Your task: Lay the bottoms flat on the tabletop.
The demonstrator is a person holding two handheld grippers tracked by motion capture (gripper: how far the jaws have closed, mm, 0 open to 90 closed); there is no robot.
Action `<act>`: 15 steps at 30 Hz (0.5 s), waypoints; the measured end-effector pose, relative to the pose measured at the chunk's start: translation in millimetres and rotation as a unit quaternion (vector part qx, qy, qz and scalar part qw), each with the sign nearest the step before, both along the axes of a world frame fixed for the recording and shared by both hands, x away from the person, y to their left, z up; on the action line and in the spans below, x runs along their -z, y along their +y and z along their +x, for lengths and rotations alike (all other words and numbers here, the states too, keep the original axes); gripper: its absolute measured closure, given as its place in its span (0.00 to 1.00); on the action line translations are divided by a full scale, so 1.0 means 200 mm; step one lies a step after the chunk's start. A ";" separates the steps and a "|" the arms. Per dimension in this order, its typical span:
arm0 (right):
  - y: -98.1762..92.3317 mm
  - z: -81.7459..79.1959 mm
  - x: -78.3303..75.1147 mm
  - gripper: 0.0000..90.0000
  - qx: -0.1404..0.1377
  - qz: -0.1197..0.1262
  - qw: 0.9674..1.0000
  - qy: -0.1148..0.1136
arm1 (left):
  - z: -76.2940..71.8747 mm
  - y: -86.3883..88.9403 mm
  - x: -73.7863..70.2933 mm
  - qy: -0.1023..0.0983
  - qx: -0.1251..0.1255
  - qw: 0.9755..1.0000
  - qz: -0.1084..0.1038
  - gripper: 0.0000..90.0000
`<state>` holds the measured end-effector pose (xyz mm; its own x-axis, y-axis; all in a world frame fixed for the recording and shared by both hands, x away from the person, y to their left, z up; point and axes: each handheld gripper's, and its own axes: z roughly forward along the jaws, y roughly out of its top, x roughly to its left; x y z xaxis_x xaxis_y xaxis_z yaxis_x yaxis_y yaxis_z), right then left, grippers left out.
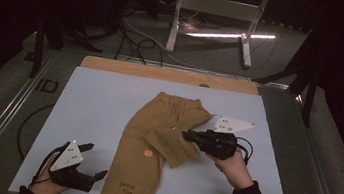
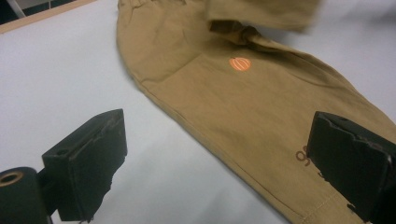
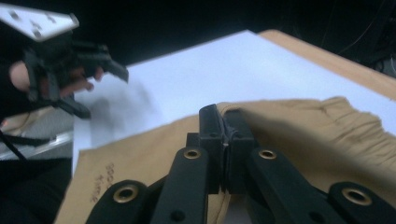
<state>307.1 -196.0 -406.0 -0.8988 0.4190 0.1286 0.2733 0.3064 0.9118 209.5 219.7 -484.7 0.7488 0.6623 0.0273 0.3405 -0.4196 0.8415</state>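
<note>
Tan trousers (image 1: pixel 136 168) lie on the pale board (image 1: pixel 93 102), waistband at the far end. One leg, with an orange pumpkin print (image 1: pixel 148 152) and dark lettering near its hem, stretches toward the person. The other leg is raised and folded across, and my right gripper (image 1: pixel 187 135) is shut on its edge. In the right gripper view the jaws (image 3: pixel 226 126) meet with tan cloth (image 3: pixel 299 135) pinched between them. My left gripper (image 1: pixel 96 159) rests at the near left, open and holding nothing. Its own view shows the jaws (image 2: pixel 219 154) spread above the board and the trouser leg (image 2: pixel 243 98).
A strip of wooden tabletop (image 1: pixel 163 72) shows beyond the board. A white stand (image 1: pixel 217 7) and loose cables (image 1: pixel 137 39) sit on the floor behind. Bare board lies to the left and far right of the trousers.
</note>
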 end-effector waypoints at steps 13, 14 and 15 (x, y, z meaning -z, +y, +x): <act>-0.27 0.04 0.30 0.69 0.161 -0.089 0.981 0.068 | 0.00 0.00 0.01 0.002 0.000 1.000 0.000 0.07; -0.30 0.03 0.30 0.61 0.188 -0.109 0.975 0.054 | 0.00 0.00 0.00 0.002 -0.002 1.000 0.000 0.07; -0.30 0.03 0.30 0.61 0.188 -0.109 0.975 0.054 | 0.00 0.00 0.00 0.002 -0.002 1.000 0.000 0.07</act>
<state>313.4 -255.4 -466.4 -0.6621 0.7446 0.0851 0.4947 0.3488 0.7960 210.1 219.0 -485.6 0.7465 0.6649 0.0244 0.3447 -0.4178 0.8406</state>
